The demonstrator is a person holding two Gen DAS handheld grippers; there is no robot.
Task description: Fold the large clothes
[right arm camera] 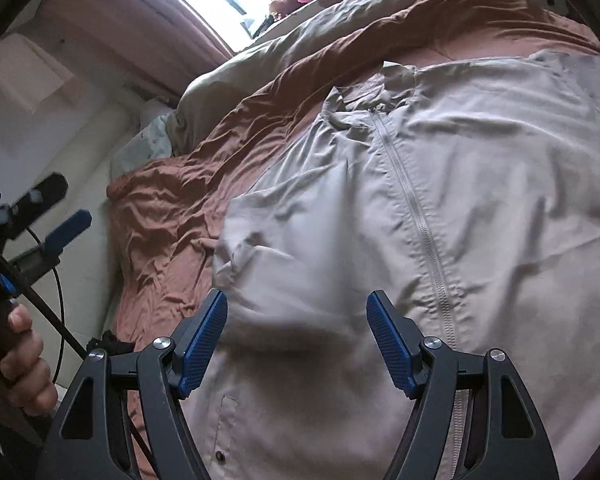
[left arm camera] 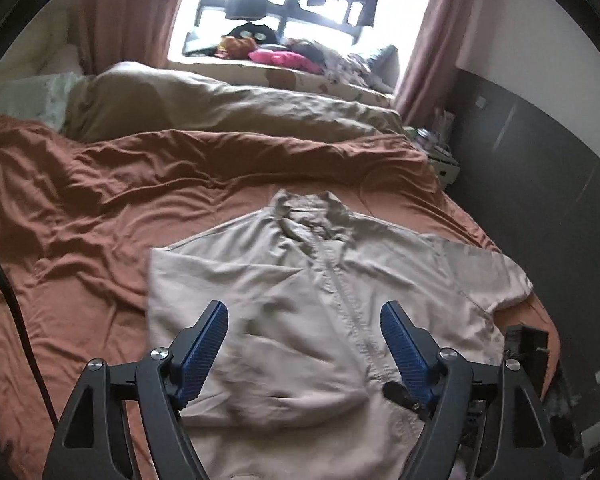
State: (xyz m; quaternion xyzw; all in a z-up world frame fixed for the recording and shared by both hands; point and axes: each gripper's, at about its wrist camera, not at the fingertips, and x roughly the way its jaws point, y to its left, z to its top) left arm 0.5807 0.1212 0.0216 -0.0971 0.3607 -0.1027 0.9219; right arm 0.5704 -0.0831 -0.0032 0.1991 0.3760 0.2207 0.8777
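- Jacket (left arm camera: pixel 300 300) front-up on bed (left arm camera: pixel 80 220), one sleeve folded in at 9 o'clock; other sleeve, body folds left.
- Left gripper (left arm camera: pixel 304 344) and right gripper (right arm camera: pixel 296 340) both gape wide, hold nothing.

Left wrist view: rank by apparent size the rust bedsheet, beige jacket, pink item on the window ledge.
1. rust bedsheet, largest even with the jacket covering part of it.
2. beige jacket, close to the camera, so it looks inflated.
3. pink item, smallest, but far off on the window ledge, so true size is unsure.
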